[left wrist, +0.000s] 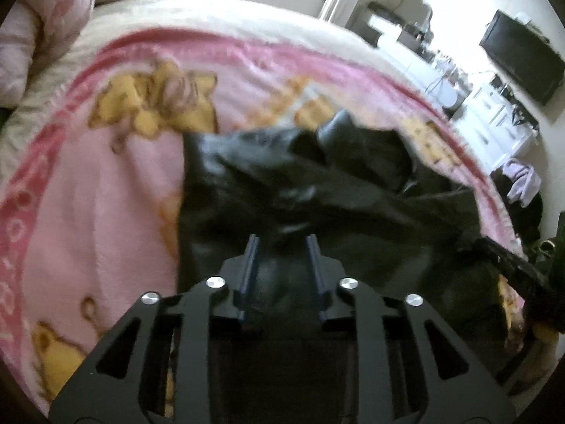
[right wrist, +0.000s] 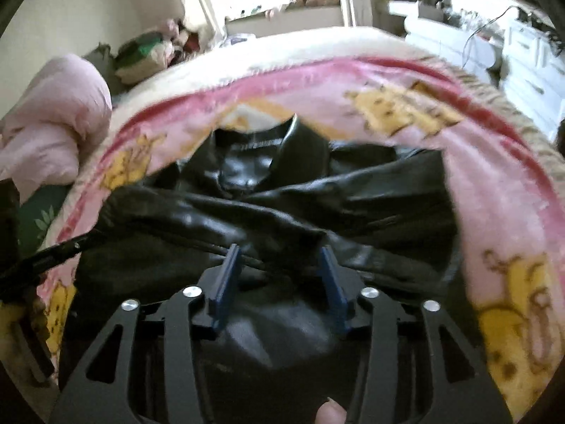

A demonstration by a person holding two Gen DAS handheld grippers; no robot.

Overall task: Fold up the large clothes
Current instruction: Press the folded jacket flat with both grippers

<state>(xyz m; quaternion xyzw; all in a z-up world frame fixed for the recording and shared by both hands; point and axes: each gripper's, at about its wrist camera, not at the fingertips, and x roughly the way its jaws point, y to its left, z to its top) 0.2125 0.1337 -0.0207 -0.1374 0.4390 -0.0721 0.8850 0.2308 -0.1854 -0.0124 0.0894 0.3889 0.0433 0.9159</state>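
Note:
A black leather jacket (left wrist: 317,183) lies crumpled on a pink blanket (left wrist: 106,194) with yellow bear prints. In the right wrist view the jacket (right wrist: 282,212) shows its collar at the far end, with a sleeve folded across the body. My left gripper (left wrist: 282,243) hovers over the jacket's near part. Its blue fingers (left wrist: 251,258) stand a little apart, with a fold of fabric just past the tips and no pad pressing on it. My right gripper (right wrist: 279,258) is open wide above the jacket's lower body, with leather under the gap.
The pink blanket (right wrist: 494,183) covers a bed with a cream cover (left wrist: 219,17) beyond it. A pink quilt (right wrist: 53,123) is bunched at the left. White drawers (left wrist: 494,120) and a dark screen (left wrist: 522,56) stand at the right. A fingertip (right wrist: 330,413) shows at the bottom edge.

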